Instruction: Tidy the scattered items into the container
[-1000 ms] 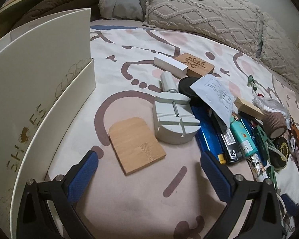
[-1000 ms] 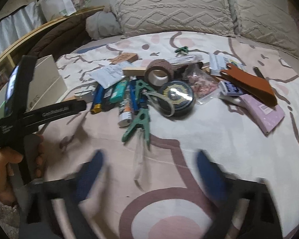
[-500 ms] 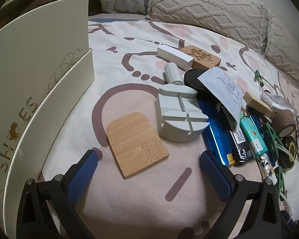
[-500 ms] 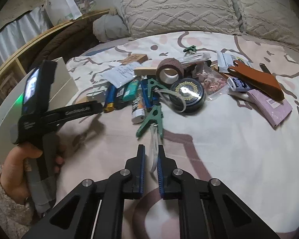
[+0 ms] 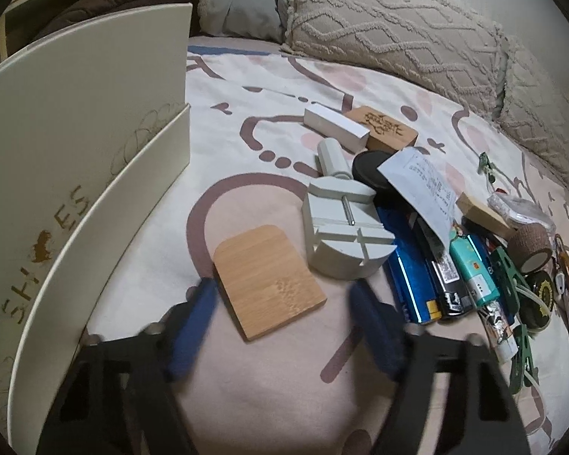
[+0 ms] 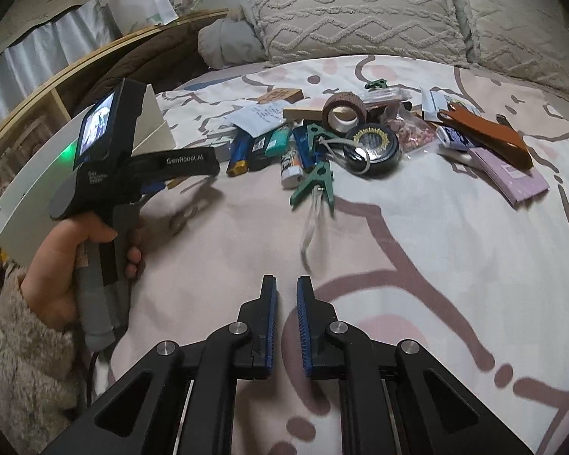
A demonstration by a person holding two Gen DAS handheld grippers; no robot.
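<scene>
A bamboo board [image 5: 265,276] lies flat on the bedsheet beside the cream shoe box [image 5: 76,151]. My left gripper [image 5: 282,303] is low over the board's near end. Its blurred blue fingers are closing on either side of the board, and the right pad still stands apart from its edge. My right gripper [image 6: 286,292] is shut with nothing between its pads, short of a white strap [image 6: 311,227] and a green clamp [image 6: 315,182]. A hand [image 6: 64,258] holds the left gripper's handle in front of the box [image 6: 19,197].
A grey slotted tool [image 5: 345,235], a receipt [image 5: 421,185], lighters [image 5: 409,276], a tape roll [image 6: 343,112], a black tin [image 6: 373,144], a brown shoehorn [image 6: 489,132] and a purple packet [image 6: 512,178] lie in a heap. Pillows [image 6: 360,15] line the far edge.
The left jaws have come in from wide open to either side of the bamboo board. The right gripper went from open to shut and drew back from the green clamp.
</scene>
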